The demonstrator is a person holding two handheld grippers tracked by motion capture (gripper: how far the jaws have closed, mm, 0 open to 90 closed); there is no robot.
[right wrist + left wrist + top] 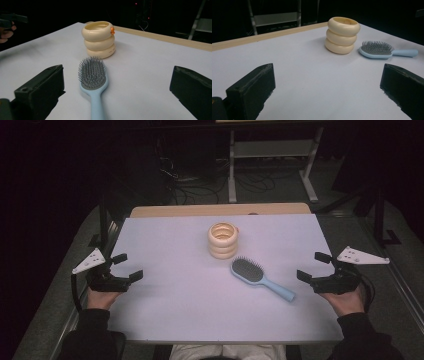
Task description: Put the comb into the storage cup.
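Observation:
A cream holder made of three stacked rings [223, 240] stands upright in the middle of the white table [165, 300]. Just in front of it to the right lies a light blue hairbrush [260, 277], bristles up, handle pointing to the front right. My left gripper [127, 266] rests at the table's left edge, open and empty. My right gripper [313, 265] sits at the right edge, open and empty too. The left gripper view shows the holder [342, 35] and the brush [378, 50] far ahead of its jaws. In the right gripper view the brush [92, 75] lies between the spread jaws, with the holder [99, 39] behind it.
A wooden strip [220, 209] runs along the table's far edge. Behind it, a metal frame [270, 160] and cables lie on the dark floor. The other hand with its gripper [10, 23] appears at the far left of the right gripper view.

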